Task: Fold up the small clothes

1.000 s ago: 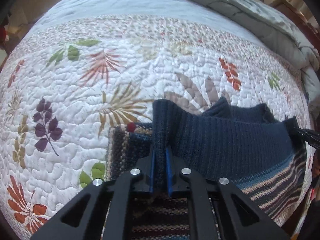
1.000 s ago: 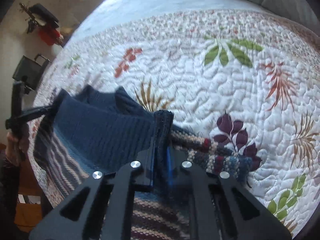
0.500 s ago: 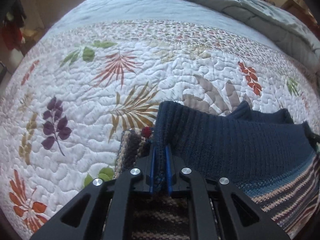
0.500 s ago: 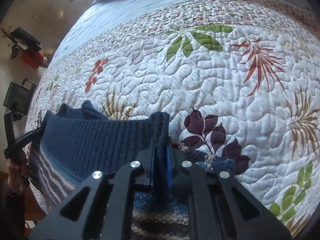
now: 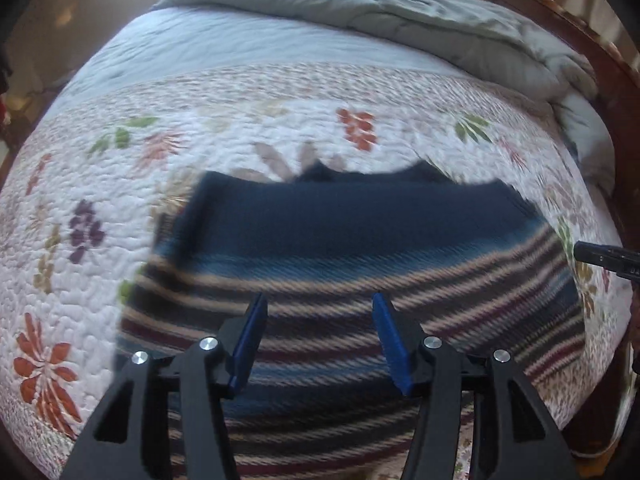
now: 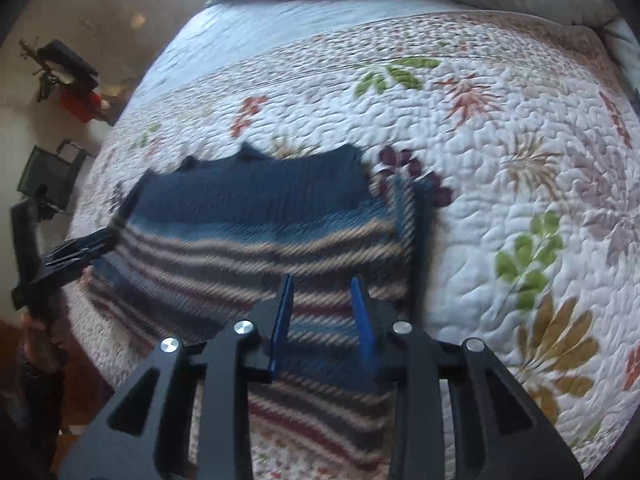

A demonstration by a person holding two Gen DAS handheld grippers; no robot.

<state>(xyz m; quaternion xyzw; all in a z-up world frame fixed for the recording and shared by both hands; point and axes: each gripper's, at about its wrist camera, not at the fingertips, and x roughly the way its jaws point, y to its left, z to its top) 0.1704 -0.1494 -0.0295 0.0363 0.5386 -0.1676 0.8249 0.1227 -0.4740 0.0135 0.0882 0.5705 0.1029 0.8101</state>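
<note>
Fold's laid: both left gripper (image 5: 318, 338) and right gripper (image 6: 322, 320) have just been opening, jaws empty above the sweater (image 5: 360, 272) on the bed (image 5: 240, 120).

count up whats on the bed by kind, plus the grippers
sweater: 1
quilt: 1
duvet: 1
grippers: 2, left gripper and right gripper
total: 5
</note>
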